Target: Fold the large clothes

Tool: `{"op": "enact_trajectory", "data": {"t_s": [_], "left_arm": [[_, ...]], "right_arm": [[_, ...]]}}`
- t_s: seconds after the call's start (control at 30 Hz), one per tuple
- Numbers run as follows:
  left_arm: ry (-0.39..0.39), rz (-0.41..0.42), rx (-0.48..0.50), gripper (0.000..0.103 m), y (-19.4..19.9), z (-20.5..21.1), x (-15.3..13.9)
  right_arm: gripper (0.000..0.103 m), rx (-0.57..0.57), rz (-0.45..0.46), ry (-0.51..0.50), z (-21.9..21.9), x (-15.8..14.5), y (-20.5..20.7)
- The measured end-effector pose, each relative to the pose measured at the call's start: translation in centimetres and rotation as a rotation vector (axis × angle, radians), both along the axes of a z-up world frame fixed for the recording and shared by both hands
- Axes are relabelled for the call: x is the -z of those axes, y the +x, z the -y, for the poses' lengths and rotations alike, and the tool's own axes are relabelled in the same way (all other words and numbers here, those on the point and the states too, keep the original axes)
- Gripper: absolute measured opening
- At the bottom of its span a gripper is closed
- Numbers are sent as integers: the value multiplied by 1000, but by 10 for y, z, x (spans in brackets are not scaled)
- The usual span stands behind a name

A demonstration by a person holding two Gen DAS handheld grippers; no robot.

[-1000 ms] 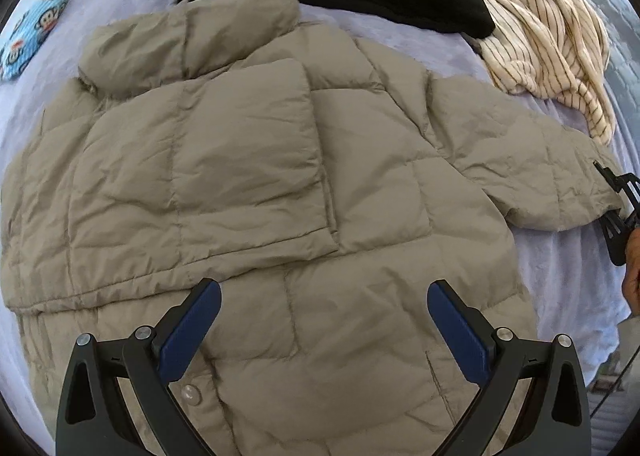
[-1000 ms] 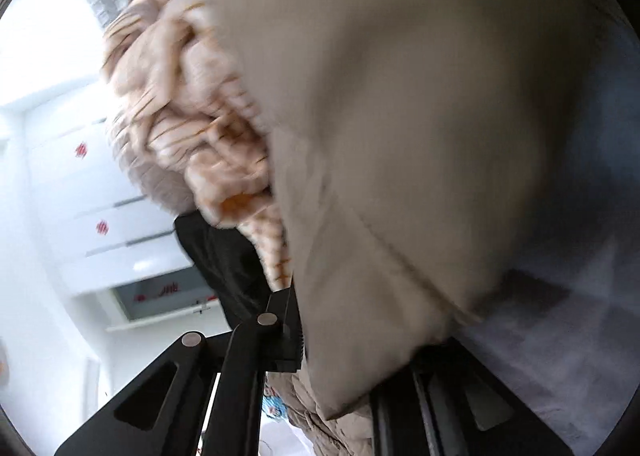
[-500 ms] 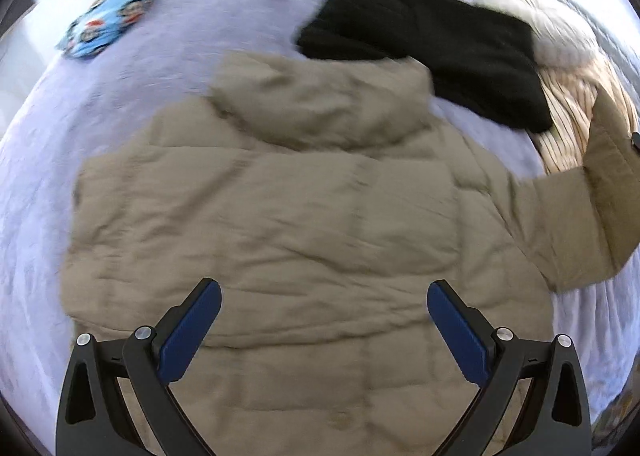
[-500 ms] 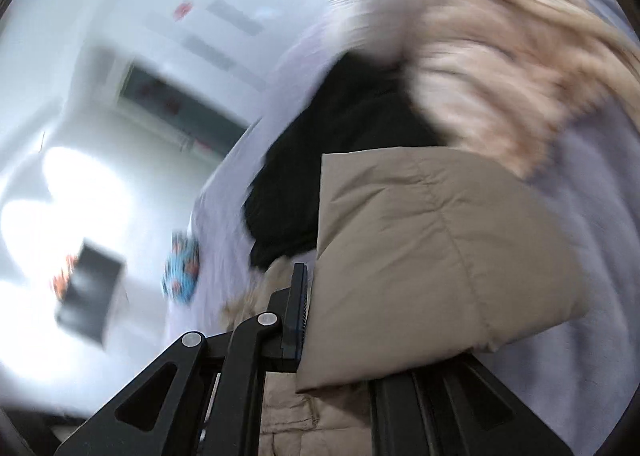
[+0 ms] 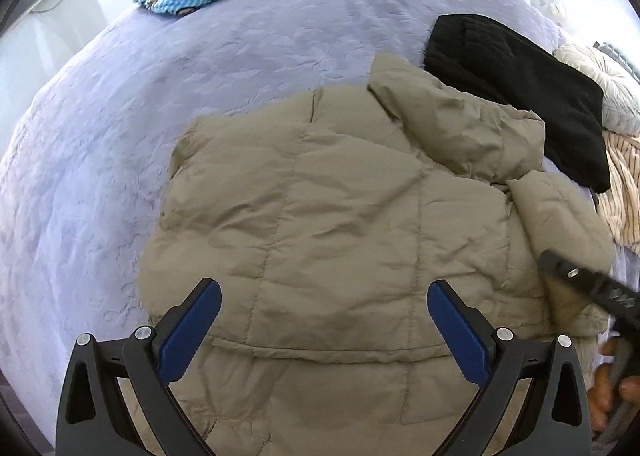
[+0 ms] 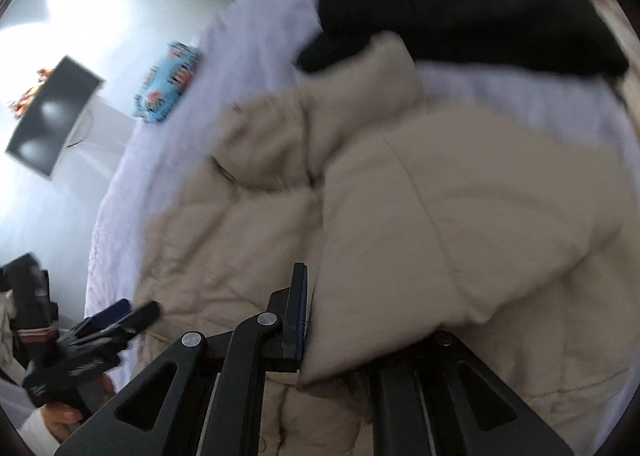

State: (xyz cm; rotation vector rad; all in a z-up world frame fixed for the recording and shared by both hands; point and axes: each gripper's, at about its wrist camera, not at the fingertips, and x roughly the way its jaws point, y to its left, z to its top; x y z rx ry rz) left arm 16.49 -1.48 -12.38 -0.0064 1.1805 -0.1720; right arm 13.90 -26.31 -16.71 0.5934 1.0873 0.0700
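Clamping the sleeve cuff (image 6: 400, 296), the right gripper (image 6: 340, 340) holds it over the beige puffer jacket (image 5: 340, 216) at frame right; the nearer left gripper (image 5: 324, 320) hovers wide, empty, above the hem.

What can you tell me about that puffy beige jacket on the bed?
The jacket is a tan, quilted puffer with stitched panels and a soft, slightly shiny shell. It lies spread on the lilac bedspread, its thick collar toward the black garment and touching it. One sleeve is folded over the body, its cuff pinched in the right gripper. The left gripper hovers open above the hem, touching nothing.
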Motion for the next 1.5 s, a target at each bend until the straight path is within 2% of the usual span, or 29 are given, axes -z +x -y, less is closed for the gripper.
{"op": "enact_trajectory", "data": {"t_s": [0.03,0.1,0.13,0.17,0.23,0.4,0.47,0.6,0.63,0.67,0.7,0.73,0.77,0.8,0.97,1.07,1.17,1.3,1.33,1.37,1.43,1.5], "left_arm": [[-2,-2,2,103,-1,1,2],[-9,-6,10,103,-1,4,5],[-14,-9,15,103,-1,6,6],[-18,-10,19,103,-1,8,7],[-26,-8,23,103,0,12,5],[-72,3,39,103,6,19,0],[-78,8,35,103,9,18,-1],[-117,7,7,103,14,9,-3],[-128,9,5,103,15,6,-4],[-138,14,5,103,15,3,-6],[-149,20,8,103,16,-1,-8],[-156,26,9,103,16,-4,-9],[-163,32,9,103,17,-8,-11],[-178,37,9,103,18,-13,-13],[-314,26,-20,103,22,-40,-19],[-393,11,-53,103,24,-56,-19],[-470,-17,-59,103,25,-65,-19],[-527,-78,12,103,27,-53,-14],[-526,-85,28,103,27,-48,-13],[-527,-93,44,103,27,-42,-12],[-546,-121,76,103,25,-28,-7],[-550,-146,104,103,24,-14,-2]], "right_arm": [[13,6,-15,6,3,7,-3],[24,20,-32,34,8,15,0],[37,28,-31,59,9,16,-2],[60,35,-27,93,10,12,-3],[84,57,-10,141,15,1,-15],[84,174,30,170,45,-29,-49],[84,269,31,190,70,-28,-64],[83,387,35,241,106,-22,-71],[76,407,46,247,111,-22,-70],[57,410,48,249,114,-22,-67],[45,405,49,252,115,-25,-64],[26,389,63,255,112,-29,-59],[18,364,79,246,102,-32,-48],[18,320,100,224,91,-39,-40],[17,2,161,74,10,-70,-5],[18,-156,124,6,-37,-65,4],[21,-233,49,-33,-68,-46,4],[24,-247,-25,-13,-74,-31,-4],[34,-243,-31,-2,-71,-32,-8],[52,-236,-34,16,-65,-35,-15],[73,-197,-23,46,-45,-41,-35],[74,-165,-35,65,-25,-44,-50]]}}
